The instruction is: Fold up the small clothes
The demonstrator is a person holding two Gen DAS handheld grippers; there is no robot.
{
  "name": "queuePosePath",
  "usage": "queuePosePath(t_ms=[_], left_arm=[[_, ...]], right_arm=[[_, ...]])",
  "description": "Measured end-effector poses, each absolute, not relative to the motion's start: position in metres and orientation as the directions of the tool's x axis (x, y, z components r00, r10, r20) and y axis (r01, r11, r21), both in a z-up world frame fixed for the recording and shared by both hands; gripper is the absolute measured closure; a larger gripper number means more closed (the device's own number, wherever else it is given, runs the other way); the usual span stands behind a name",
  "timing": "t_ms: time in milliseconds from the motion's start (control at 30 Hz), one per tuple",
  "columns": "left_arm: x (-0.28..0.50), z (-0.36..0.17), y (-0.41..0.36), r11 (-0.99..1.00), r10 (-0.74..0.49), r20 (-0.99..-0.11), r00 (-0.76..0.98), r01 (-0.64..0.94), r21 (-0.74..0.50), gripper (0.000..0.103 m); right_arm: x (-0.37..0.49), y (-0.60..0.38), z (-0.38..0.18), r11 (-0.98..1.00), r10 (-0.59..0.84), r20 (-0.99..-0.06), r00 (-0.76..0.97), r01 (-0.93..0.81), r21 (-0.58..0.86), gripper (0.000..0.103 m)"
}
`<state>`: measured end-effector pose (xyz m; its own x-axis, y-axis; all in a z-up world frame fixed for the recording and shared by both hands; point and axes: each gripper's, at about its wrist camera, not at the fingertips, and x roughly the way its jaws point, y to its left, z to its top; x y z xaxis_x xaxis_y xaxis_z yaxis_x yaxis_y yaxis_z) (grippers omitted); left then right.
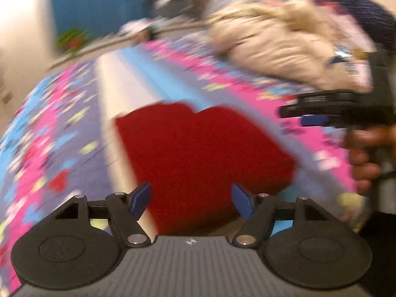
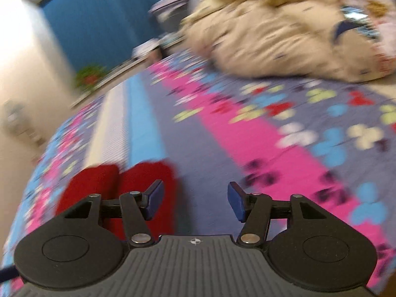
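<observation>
A small red garment (image 1: 198,153) lies flat on the patterned bedspread (image 1: 61,133), with a notch in its far edge. My left gripper (image 1: 191,201) hovers over its near edge, open, with nothing between the blue pads. In the left wrist view the right gripper (image 1: 314,116) comes in from the right edge, held by a hand (image 1: 363,158). In the right wrist view the red garment (image 2: 118,188) lies at the lower left. My right gripper (image 2: 195,201) stands open over bare bedspread (image 2: 247,128) just right of it. Both views are blurred.
A heap of beige and pale pink clothes (image 1: 284,44) lies on the far right of the bed, also in the right wrist view as a clothes heap (image 2: 284,32). A blue wall (image 1: 99,2) and a small green and red object (image 1: 73,39) stand beyond the bed.
</observation>
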<state>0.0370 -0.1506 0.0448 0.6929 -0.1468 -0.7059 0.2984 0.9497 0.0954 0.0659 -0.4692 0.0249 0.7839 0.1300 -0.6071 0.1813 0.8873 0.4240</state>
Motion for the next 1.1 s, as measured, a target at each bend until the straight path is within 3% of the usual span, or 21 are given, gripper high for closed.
queuePosePath(t_ms=[133,267,300,400,433,533,600,700,733,800,867,933,1033,1100], left_arm=[[0.038,0.047,-0.113,0.980,-0.095,-0.732,0.675,0.194,0.052,0.027],[0.030,0.050,-0.090,0.985,-0.081,-0.736,0.672,0.167,0.043,0.027],[0.034,0.048,-0.092,0.985,-0.084,-0.738,0.669,0.167,0.039,0.027],[0.029,0.043,-0.090,0.985,-0.093,-0.740,0.666,0.170,0.029,0.027],[0.026,0.042,-0.089,0.985,-0.096,-0.740,0.666,0.171,0.025,0.027],[0.027,0.037,-0.088,0.985,-0.109,-0.741,0.662,0.171,0.008,0.027],[0.027,0.032,-0.088,0.985,-0.118,-0.740,0.662,0.175,0.000,0.027],[0.036,0.021,-0.092,0.985,-0.124,-0.758,0.640,0.171,-0.017,0.027],[0.040,0.017,-0.093,0.985,-0.128,-0.766,0.630,0.172,-0.023,0.027],[0.047,0.013,-0.097,0.985,-0.136,-0.772,0.621,0.169,-0.037,0.027],[0.054,0.013,-0.095,0.984,-0.160,-0.763,0.626,0.164,-0.071,0.027],[0.064,0.016,-0.091,0.982,-0.184,-0.747,0.639,0.149,-0.115,0.024],[0.083,0.022,-0.084,0.978,-0.207,-0.723,0.660,0.111,-0.179,0.022],[0.101,0.026,-0.079,0.970,-0.226,-0.711,0.666,0.084,-0.229,0.019]], right_arm=[[0.078,-0.421,0.019,0.898,0.288,-0.625,0.725,0.023,0.440,0.040],[0.082,-0.381,0.010,0.924,0.342,-0.683,0.645,-0.097,0.371,0.039],[0.081,-0.375,0.009,0.931,0.337,-0.691,0.640,-0.116,0.347,0.042],[0.078,-0.369,0.012,0.927,0.360,-0.673,0.646,-0.167,0.336,0.082],[0.075,-0.372,0.017,0.922,0.372,-0.652,0.660,-0.178,0.345,0.088],[0.062,-0.407,0.042,0.859,0.435,-0.484,0.760,-0.189,0.476,0.091],[0.053,-0.423,0.054,0.857,0.412,-0.440,0.798,-0.175,0.485,0.091],[0.066,-0.422,0.025,0.935,0.319,-0.670,0.670,-0.108,0.338,0.090],[0.071,-0.419,0.008,0.936,0.331,-0.733,0.594,-0.110,0.334,0.089],[0.071,-0.418,0.006,0.932,0.340,-0.729,0.594,-0.107,0.348,0.084],[0.066,-0.427,0.018,0.915,0.356,-0.661,0.661,-0.104,0.389,0.071],[0.063,-0.441,0.024,0.904,0.334,-0.621,0.709,-0.053,0.425,0.044],[0.073,-0.456,0.015,0.874,0.316,-0.627,0.712,0.038,0.484,0.026],[0.081,-0.458,0.008,0.867,0.295,-0.651,0.699,0.090,0.490,0.021]])
